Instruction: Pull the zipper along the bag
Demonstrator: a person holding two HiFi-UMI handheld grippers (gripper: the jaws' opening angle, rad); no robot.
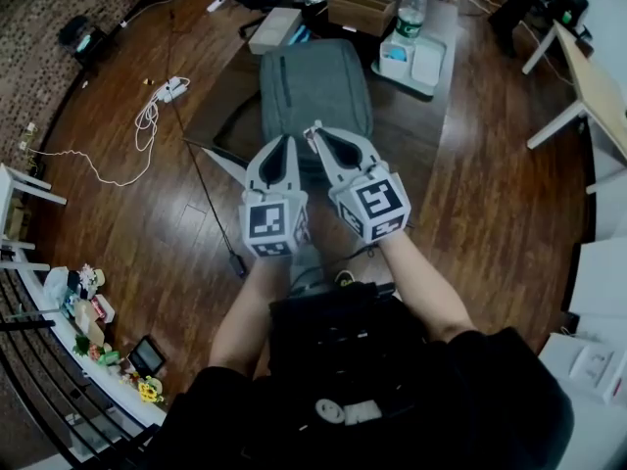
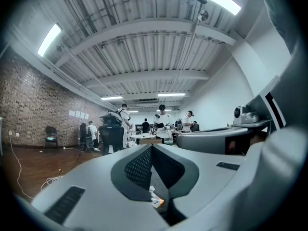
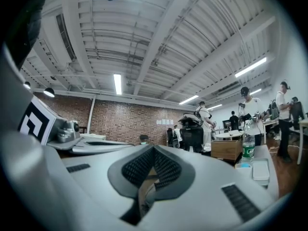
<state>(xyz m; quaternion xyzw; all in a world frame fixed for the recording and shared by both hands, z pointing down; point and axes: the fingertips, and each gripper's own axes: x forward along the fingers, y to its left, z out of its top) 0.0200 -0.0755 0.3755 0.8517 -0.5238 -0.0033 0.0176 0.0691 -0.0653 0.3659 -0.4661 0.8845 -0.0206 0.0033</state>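
A grey backpack (image 1: 313, 86) lies flat on a dark table (image 1: 431, 116) in the head view, its zipper line running along the left side. Both grippers hover side by side over the bag's near end, apart from it. My left gripper (image 1: 287, 143) is shut, its dark pads meeting at the tip (image 2: 152, 146) with nothing between them. My right gripper (image 1: 315, 133) is shut too, pads together (image 3: 154, 149) and holding nothing. Both gripper views look level across the room, so the bag is hidden behind the jaws there.
On the table's far end stand a water bottle (image 1: 411, 10), a white tray (image 1: 416, 65), a cardboard box (image 1: 361, 10) and a white box (image 1: 274, 29). A white cable with a power strip (image 1: 167, 91) lies on the wooden floor. Several people (image 2: 162, 121) stand far off.
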